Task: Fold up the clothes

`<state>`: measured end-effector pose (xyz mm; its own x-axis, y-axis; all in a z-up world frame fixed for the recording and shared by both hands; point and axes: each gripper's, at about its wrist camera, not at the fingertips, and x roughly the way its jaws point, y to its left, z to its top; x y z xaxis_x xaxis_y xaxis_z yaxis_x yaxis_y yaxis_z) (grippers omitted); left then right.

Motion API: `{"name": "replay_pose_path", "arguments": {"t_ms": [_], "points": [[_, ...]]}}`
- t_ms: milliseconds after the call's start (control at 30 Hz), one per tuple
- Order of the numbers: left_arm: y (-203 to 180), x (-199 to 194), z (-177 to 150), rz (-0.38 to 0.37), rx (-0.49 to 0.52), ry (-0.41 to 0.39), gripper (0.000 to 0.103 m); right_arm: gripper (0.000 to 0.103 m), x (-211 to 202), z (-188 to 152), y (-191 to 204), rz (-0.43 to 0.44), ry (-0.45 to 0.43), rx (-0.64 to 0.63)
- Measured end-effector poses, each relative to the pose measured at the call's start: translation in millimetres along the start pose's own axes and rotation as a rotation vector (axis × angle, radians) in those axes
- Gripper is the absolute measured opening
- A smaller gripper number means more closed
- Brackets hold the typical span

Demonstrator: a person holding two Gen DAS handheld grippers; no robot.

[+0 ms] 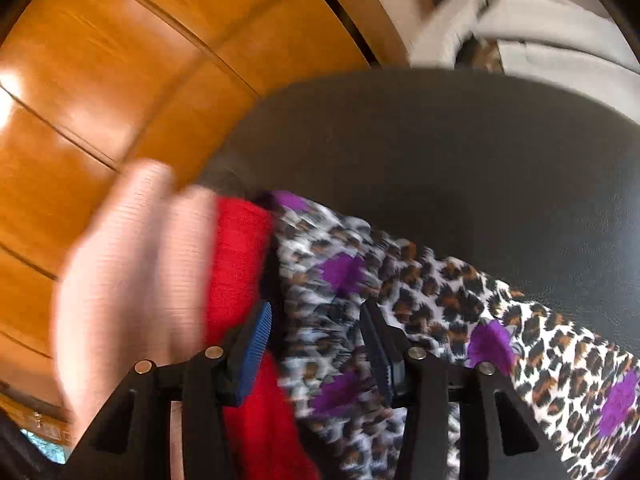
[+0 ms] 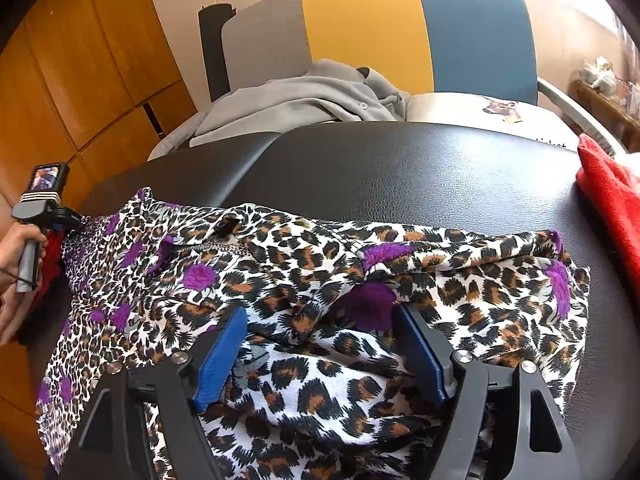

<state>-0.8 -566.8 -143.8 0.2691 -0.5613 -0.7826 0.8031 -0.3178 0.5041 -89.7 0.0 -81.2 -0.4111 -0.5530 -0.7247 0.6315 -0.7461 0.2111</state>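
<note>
A leopard-print garment with purple flowers [image 2: 304, 264] lies rumpled on a black padded surface [image 2: 400, 168]. My right gripper [image 2: 320, 344] is open over its near edge, blue pads [image 2: 222, 356] wide apart with bunched cloth between them. In the left wrist view, my left gripper [image 1: 318, 340] is also open, its pads [image 1: 256, 340] either side of a fold of the same garment [image 1: 440, 300]. The right wrist view shows the left gripper [image 2: 70, 218] at the garment's far left corner, held by a hand [image 2: 20, 248].
Red cloth [image 2: 612, 200] lies at the right edge of the surface; more red cloth [image 1: 236, 264] and a blurred pale pink shape [image 1: 132, 280] sit left of the left gripper. A grey garment [image 2: 300, 100] rests on a chair [image 2: 360, 24] behind. Wooden panels [image 2: 80, 60] stand at left.
</note>
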Motion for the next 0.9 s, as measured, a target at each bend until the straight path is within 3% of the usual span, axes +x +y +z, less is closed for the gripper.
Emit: {"name": "replay_pose_path", "arguments": {"t_ms": [67,100,133,167,233,333,467,567,733,900], "points": [[4.2,5.1,0.9,-0.043,-0.025,0.005,0.046,0.08,0.2,0.0,0.9,0.001,0.001,-0.004],[6.8,6.7,1.3,-0.066,-0.04,0.005,0.041,0.081,0.5,0.0,1.5,0.0,0.002,-0.007],[9.5,8.4,1.7,-0.089,-0.055,0.006,0.022,0.081,0.8,0.1,2.1,-0.001,0.003,-0.01],[12.1,10.1,2.1,-0.112,-0.07,0.007,0.011,0.082,1.2,0.1,2.8,-0.002,0.004,-0.014],[18.5,12.2,1.7,-0.165,-0.1,0.005,0.001,0.084,1.9,0.2,4.2,-0.003,0.006,-0.021],[35.1,11.7,-3.7,-0.28,-0.164,-0.006,0.001,0.086,3.0,0.4,6.2,-0.006,0.01,-0.031],[63.5,-0.5,-18.1,-0.524,-0.314,-0.029,0.001,0.088,4.1,0.0,6.8,-0.005,0.014,-0.036],[71.6,-29.0,-31.4,-0.699,-0.336,-0.094,0.001,0.09,4.8,-0.1,7.8,-0.007,0.017,-0.043],[64.8,-105.2,-64.6,-0.956,-0.256,-0.207,0.001,0.09,5.3,0.0,9.5,-0.018,0.021,-0.051],[13.3,-187.4,-107.1,-1.16,-0.043,-0.263,0.001,0.09,6.7,0.2,11.3,-0.026,0.024,-0.057]]}}
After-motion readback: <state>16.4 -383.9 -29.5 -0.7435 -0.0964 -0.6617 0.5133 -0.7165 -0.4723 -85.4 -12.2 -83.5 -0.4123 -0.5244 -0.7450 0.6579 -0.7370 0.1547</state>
